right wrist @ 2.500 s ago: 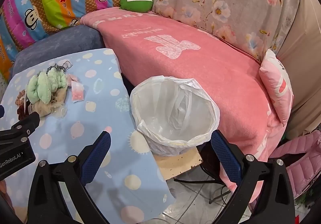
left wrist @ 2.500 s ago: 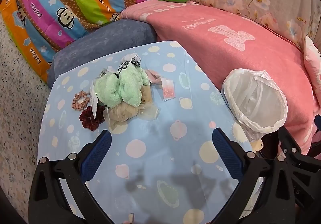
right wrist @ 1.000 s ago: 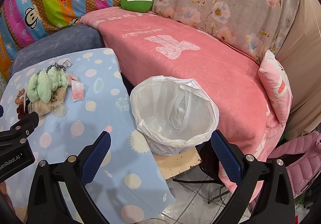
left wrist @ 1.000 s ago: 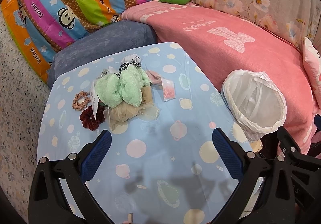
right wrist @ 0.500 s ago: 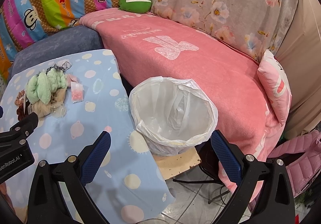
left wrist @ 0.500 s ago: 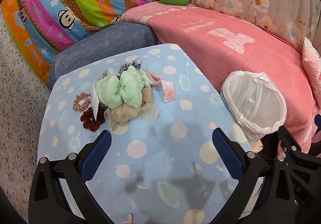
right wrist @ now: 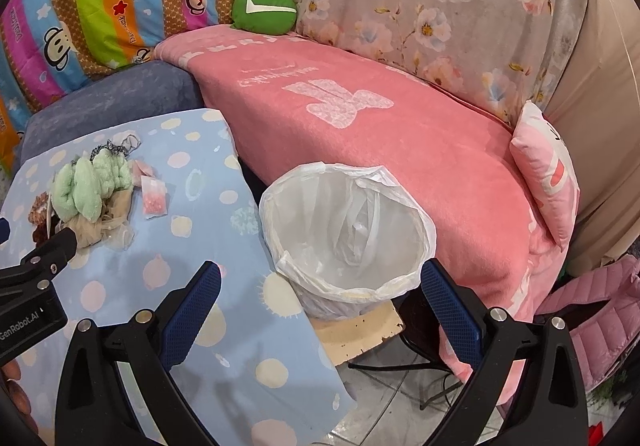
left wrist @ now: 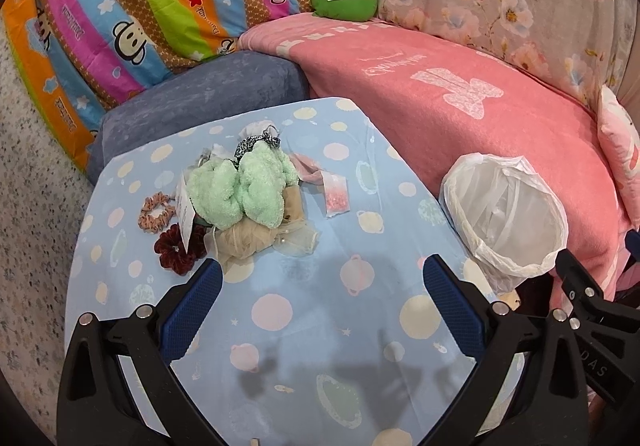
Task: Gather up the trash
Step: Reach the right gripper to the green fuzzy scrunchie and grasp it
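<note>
Trash, a small clear packet (left wrist: 335,195) of pink bits among hair scrunchies (left wrist: 155,206) and green fluffy items (left wrist: 240,190), lies uncollected on the blue-clothed surface (left wrist: 320,318); the lined bin (right wrist: 344,230) beside it looks empty. Left claw (left wrist: 320,306) and right claw (right wrist: 320,306) both gape wide, holding nothing, so collecting seems unstarted.

- Pile (left wrist: 244,198) lies on the bench (left wrist: 312,310), far left.
- Packet (left wrist: 336,194) lies just right of the pile.
- Bin (left wrist: 504,214) stands right of the bench, before the sofa (left wrist: 460,94).
</note>
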Tool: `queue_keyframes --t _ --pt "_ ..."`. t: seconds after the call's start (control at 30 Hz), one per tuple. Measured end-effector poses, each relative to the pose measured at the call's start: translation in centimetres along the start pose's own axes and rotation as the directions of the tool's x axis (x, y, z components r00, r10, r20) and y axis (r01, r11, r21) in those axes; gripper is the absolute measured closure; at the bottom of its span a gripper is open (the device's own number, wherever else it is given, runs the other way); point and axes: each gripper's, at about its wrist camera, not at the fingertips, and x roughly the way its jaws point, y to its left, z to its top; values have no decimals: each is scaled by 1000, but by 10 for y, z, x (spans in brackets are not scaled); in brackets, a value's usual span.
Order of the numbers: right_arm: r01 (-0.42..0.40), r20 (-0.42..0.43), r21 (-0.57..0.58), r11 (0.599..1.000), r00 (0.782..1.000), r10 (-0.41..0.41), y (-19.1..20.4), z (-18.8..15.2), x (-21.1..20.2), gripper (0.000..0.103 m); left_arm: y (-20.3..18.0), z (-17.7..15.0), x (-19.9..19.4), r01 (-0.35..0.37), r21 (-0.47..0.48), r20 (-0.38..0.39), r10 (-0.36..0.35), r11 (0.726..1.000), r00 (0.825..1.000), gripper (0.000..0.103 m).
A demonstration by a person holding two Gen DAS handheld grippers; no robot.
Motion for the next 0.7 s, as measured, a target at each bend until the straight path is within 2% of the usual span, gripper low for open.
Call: queue_keyframes --t 0.17,0.37,0.43,0.57,0.7 --pt "-16 7 -8 1000 1000 16 15 8 1 7 29 5 15 -13 -43 -7 12 999 1000 7" --pt "-104 -3 -18 994 995 103 47 17 12 7 80 9 32 -47 -114 -3 47 992 999 7" --pt "-141 5 -14 990 990 141 60 21 15 7 97 10 38 -49 -134 -8 48 990 999 7" --pt "-208 6 -20 978 978 209 86 30 24 7 131 16 58 -3 -133 -33 -2 991 999 7" --pt "-273 38 -25 962 961 274 117 42 27 7 165 23 80 -23 -175 -51 14 984 999 9"
